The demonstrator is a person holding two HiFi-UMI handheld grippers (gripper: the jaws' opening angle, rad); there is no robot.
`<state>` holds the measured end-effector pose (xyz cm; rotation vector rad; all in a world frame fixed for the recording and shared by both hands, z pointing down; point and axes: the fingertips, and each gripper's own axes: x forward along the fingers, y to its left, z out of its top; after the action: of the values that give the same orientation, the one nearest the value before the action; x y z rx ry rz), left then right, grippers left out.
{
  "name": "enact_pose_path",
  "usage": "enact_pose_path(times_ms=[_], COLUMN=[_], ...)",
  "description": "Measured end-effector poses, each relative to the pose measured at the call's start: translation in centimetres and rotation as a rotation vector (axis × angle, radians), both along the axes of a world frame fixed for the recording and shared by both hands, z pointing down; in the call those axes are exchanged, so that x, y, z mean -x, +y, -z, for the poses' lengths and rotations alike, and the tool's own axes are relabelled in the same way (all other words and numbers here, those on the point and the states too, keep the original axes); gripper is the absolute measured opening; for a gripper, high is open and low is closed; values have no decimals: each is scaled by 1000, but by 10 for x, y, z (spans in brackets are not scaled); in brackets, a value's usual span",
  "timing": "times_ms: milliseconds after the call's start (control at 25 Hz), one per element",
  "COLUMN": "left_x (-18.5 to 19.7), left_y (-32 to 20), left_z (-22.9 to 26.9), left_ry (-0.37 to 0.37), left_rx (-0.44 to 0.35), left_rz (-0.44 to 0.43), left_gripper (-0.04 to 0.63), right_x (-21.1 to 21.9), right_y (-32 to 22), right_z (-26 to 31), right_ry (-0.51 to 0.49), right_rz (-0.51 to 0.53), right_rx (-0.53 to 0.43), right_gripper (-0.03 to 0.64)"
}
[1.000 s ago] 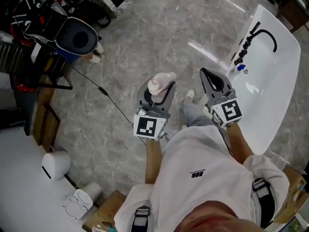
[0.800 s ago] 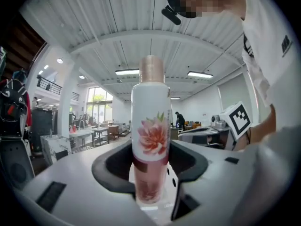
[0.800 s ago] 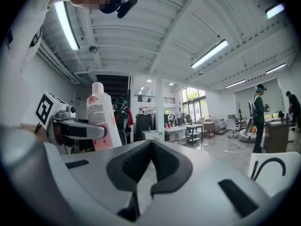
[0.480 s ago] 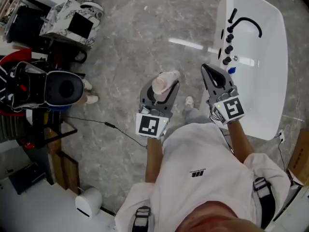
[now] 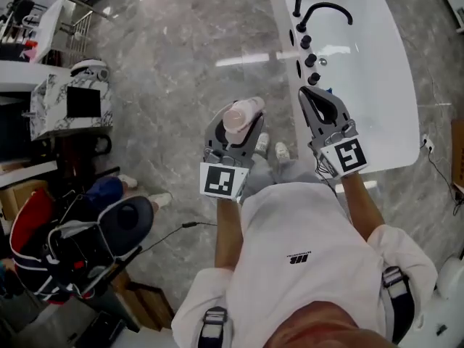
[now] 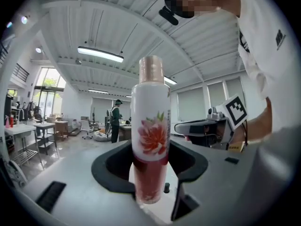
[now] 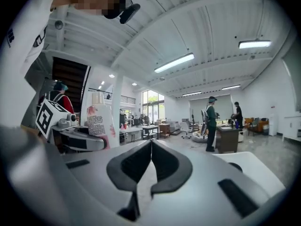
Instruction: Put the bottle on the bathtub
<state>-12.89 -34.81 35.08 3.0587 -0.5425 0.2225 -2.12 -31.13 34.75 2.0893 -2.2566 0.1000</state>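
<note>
Bottle (image 6: 150, 140) upright, clamped in left gripper (image 5: 233, 138) — right gripper (image 5: 324, 113) closed, empty — white bathtub (image 5: 377, 71) just beyond.

Looking down at a grey veined floor (image 5: 181, 49). Seeing a marble-patterned box with a dark screen (image 5: 69, 104) at left, a black-and-red bag (image 5: 94, 249) lower left, a black cable (image 5: 190, 224) trailing near it. Catching, far off in the left gripper view, a figure in green (image 6: 115, 121) standing among desks under strip lights (image 6: 100, 54).
</note>
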Motion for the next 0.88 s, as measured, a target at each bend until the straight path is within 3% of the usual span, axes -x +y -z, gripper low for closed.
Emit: enact_pose_path(times_ms=[240, 440, 880], left_x=[-52, -104, -186], left_y=[-39, -32, 11], left_z=[-20, -49, -125], left_ry=[-9, -29, -83], left_rx=[23, 55, 98], left_rz=[-240, -430, -677], left_gripper=[222, 222, 222], right_x=[-39, -74, -130], right_y=[-14, 12, 78], right_z=[-19, -46, -116], right_ry=[-29, -42, -79], right_rz=[-226, -413, -684], right_rx=[44, 85, 158], right_gripper=[-5, -5, -5])
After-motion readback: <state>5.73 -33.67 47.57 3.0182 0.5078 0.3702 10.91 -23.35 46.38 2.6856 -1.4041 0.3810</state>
